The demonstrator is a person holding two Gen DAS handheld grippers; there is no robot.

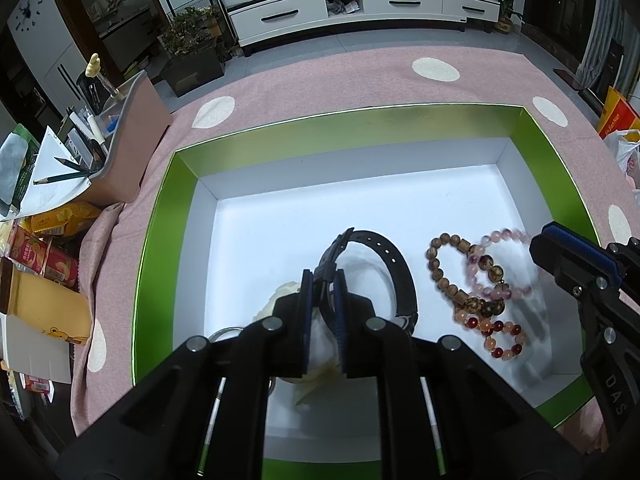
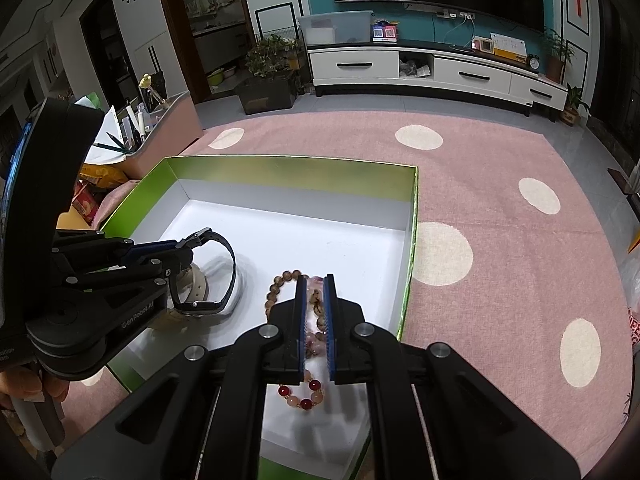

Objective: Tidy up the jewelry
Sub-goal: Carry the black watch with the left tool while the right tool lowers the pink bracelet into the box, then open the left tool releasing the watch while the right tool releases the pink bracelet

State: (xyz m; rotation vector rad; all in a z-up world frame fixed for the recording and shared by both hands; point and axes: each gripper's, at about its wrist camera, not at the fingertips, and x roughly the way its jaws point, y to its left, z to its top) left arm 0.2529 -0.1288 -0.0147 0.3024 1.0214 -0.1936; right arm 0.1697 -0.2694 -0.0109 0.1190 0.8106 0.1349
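Observation:
A green box [image 1: 160, 216] with a white floor lies on the pink cloth. My left gripper [image 1: 324, 280] is shut on the strap of a black watch [image 1: 384, 256] and holds it just above the box floor; the right wrist view shows the watch [image 2: 224, 276] too. A cream bracelet [image 1: 288, 292] lies under the left fingers. A brown bead bracelet [image 1: 440, 268], a pale pink one [image 1: 500, 264] and a red-orange one [image 1: 500, 340] lie heaped at the box's right. My right gripper [image 2: 314, 284] hovers above this heap [image 2: 280, 284], jaws nearly closed, nothing held.
A pink organizer [image 1: 132, 120] with pencils and snack packets [image 1: 44, 256] stand left of the box. The pink dotted cloth [image 2: 500, 260] spreads to the right. A silver ring-like piece [image 1: 224, 334] lies by the left fingers.

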